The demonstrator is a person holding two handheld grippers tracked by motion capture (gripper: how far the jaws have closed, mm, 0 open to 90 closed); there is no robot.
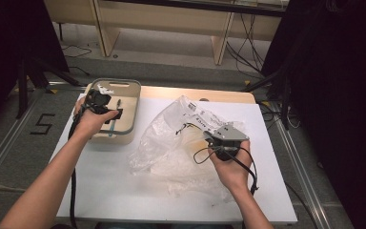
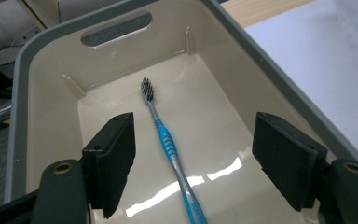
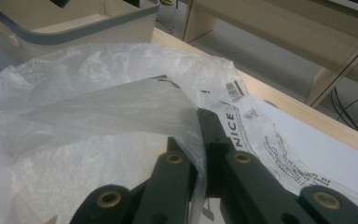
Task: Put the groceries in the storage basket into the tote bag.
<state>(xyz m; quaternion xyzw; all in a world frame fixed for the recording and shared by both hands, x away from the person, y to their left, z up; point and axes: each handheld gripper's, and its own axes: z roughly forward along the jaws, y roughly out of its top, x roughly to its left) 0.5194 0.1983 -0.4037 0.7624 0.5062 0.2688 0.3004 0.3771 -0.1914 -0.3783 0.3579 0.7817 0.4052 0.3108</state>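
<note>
White-covered worktop [image 1: 124, 181]: blue-and-grey plastic toothbrush [image 2: 168, 144] lies flat in the beige grey-rimmed plastic tub [image 2: 23, 84], lengthwise between the spread left tongs [image 2: 200, 158] above it, while the right tongs [image 3: 200, 140] pinch the clear plastic bag [image 3: 98, 102].

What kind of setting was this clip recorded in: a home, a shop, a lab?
Most likely a lab or recording workspace, not a home. A white-topped table stands between black stands, cables trail across the floor, and a "5" is taped on the floor beside it.
</note>
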